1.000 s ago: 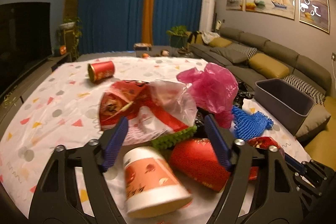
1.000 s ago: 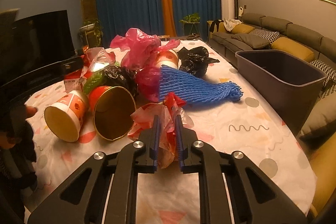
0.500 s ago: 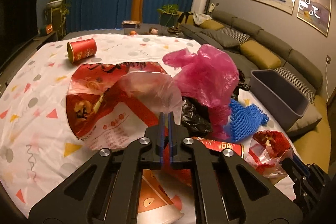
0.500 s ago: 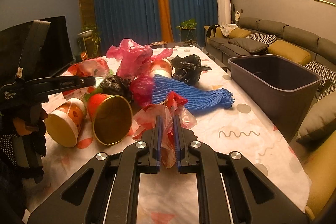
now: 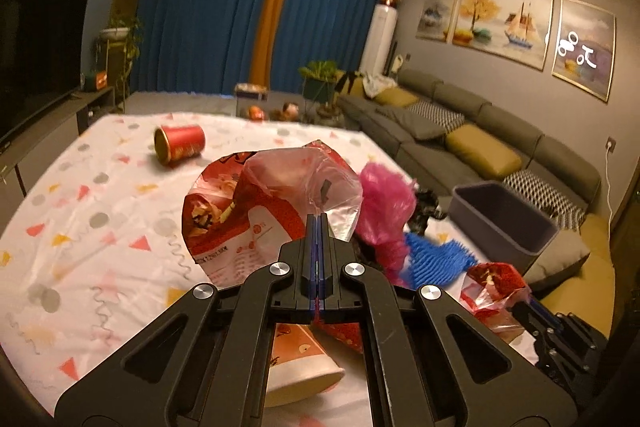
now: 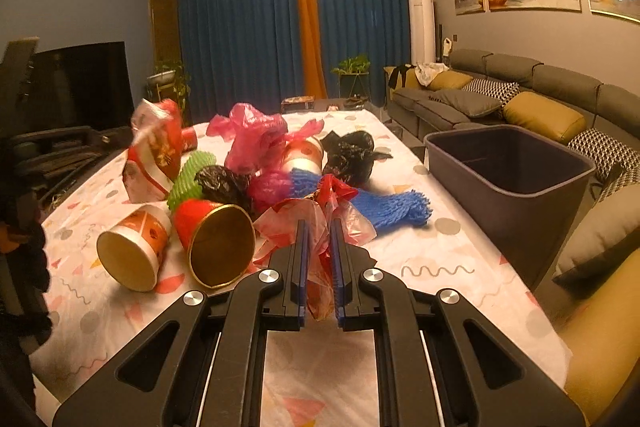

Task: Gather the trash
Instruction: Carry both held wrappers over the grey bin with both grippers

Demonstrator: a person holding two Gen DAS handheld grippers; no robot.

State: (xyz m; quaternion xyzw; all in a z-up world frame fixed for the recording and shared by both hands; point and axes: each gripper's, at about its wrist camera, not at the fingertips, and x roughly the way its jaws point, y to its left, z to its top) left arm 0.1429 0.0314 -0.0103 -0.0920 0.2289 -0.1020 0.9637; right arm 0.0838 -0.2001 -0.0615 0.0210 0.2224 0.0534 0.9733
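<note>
Over the worktop (image 5: 72, 227), the left gripper (image 5: 317, 223) pinches a red snack bag (image 5: 240, 227); the right gripper (image 6: 319, 231) holds a crinkly red wrapper (image 6: 320, 215).

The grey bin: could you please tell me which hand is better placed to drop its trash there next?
Right, probably: its tongs grip the red-and-clear wrapper beside the grey bin, while the left tongs sit farther off.

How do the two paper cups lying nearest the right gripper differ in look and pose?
The white cup has a pale outside with orange-red print and a cream inside; the red cup is red outside with a shiny gold lining and rim. The white cup sits further left, near the table's edge; the red cup lies against the green foam net and the black bag. Both are empty, on their sides, mouths toward the camera.
</note>
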